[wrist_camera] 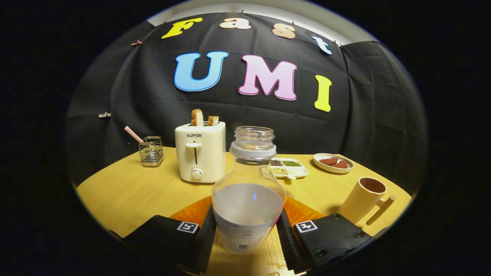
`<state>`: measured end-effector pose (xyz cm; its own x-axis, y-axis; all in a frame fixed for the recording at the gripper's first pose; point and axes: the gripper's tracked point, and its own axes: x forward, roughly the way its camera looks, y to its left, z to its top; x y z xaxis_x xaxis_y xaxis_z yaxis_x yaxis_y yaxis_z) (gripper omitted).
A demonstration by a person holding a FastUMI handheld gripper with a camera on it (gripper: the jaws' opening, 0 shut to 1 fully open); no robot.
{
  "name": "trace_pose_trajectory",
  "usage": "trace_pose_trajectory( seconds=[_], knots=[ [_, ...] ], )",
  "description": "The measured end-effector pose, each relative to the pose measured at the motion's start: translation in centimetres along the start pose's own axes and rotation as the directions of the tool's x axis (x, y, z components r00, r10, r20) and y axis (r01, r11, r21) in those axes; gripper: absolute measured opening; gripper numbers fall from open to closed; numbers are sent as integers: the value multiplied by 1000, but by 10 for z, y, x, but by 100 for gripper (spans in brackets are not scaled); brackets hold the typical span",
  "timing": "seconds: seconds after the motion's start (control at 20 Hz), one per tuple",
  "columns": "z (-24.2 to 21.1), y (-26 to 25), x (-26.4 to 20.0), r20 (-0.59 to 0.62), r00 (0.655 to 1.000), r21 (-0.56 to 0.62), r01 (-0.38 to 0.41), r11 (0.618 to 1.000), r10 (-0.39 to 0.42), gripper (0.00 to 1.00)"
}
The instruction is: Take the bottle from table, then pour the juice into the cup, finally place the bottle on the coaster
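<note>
A clear open-necked bottle (248, 191), about half full of a whitish juice, stands upright between my fingers. My gripper (245, 234) is shut on the bottle, with both finger pads (209, 230) pressed against its lower sides. An orange coaster (191, 212) lies on the wooden table (126, 195) just beyond the fingers, showing on either side of the bottle. I cannot tell whether the bottle's base rests on anything. A cream cup (362, 201) with a handle stands to the right, just beyond the right finger, and its inside looks dark.
Behind the bottle to the left stands a white toaster (200, 157) with bread slices in it. A wire holder (150, 151) with a straw is at the far left. A divided tray (289, 167) of grains and a small plate (333, 163) with red pieces lie behind on the right.
</note>
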<state>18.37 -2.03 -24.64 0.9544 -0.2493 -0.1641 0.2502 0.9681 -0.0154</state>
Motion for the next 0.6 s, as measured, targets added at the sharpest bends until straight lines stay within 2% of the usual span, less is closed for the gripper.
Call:
trace_pose_trajectory(
  seconds=[0.25, 0.6],
  knots=[
    [17, -3, -14, -6, 999, 21, -37, 999, 37, 72],
    [53, -24, -26, -31, 999, 201, -26, 979, 33, 71]
  ],
)
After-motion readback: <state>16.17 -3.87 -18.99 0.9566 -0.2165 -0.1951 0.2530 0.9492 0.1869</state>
